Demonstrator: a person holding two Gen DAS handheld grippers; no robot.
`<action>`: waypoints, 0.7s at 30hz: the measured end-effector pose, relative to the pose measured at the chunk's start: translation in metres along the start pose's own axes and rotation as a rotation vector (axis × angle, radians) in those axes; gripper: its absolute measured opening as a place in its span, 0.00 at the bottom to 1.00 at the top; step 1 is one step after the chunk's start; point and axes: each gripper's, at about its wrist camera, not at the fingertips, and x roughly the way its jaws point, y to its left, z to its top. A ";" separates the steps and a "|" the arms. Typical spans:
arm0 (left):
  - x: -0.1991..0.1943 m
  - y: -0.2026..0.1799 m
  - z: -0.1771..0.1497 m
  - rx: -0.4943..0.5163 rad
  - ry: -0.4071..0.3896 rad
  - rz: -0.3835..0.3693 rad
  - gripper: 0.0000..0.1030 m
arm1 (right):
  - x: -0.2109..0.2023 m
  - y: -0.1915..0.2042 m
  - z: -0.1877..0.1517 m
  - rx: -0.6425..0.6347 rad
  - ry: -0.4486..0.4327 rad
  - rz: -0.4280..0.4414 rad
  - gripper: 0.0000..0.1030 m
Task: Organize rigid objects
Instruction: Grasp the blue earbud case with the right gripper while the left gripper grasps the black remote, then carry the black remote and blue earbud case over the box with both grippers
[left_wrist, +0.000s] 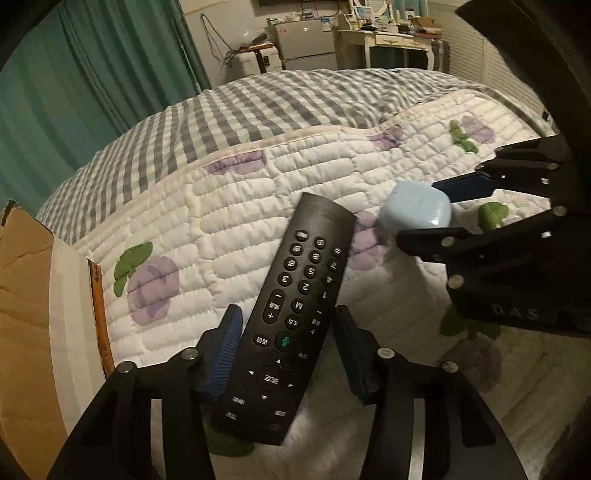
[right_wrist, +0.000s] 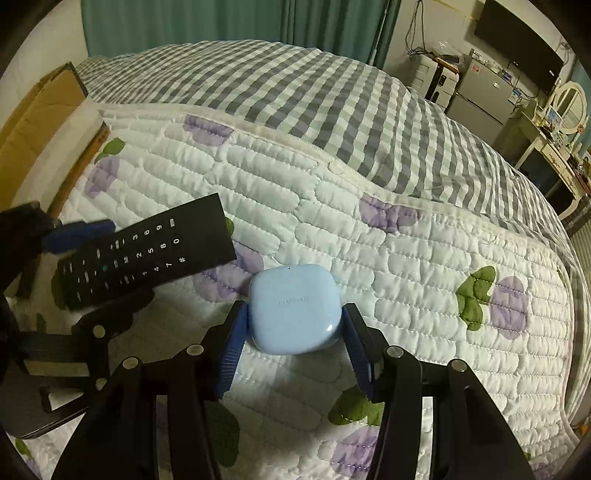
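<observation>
Both claws are loaded, both objects are off or just off the bed.

Left claw (left_wrist: 286, 354): pinching the black remote (left_wrist: 291, 314) across its width, about mid-body near the nav ring. The left pad is clearly on it; contact on the right pad looks likely but I can't confirm it. The remote's far end tilts right and sticks well out past the fingertips, and in the right wrist view it looks lifted above the quilt (right_wrist: 369, 258).

Right claw (right_wrist: 291, 343): pinching the light blue case (right_wrist: 293, 310) side to side, pads on both flanks. Can't tell if its underside touches the quilt.

The cardboard box (left_wrist: 26, 295) sits at the far left edge of the bed, probably the drop target.

How to do it well, my read:
- Remote is long and held off-centre, so it will want to pivot. Keep the squeeze firm and move slowly with no wrist flicks.
- Case is rounded and smooth, slip risk. Keep it level, don't relax the grip until it's over the box.
- The remote tip sits near the case and right claw. Move the left claw to the box first, right follows.
- Lower in, then open.
</observation>
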 end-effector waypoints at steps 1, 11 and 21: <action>-0.003 -0.001 -0.001 -0.001 -0.003 -0.003 0.44 | -0.001 0.000 0.000 0.002 -0.002 0.001 0.50; -0.052 0.007 -0.012 -0.060 -0.045 -0.047 0.40 | -0.040 0.004 -0.003 0.021 -0.065 -0.046 0.49; -0.137 0.052 -0.005 -0.099 -0.197 -0.023 0.40 | -0.110 0.037 0.007 0.019 -0.155 -0.086 0.49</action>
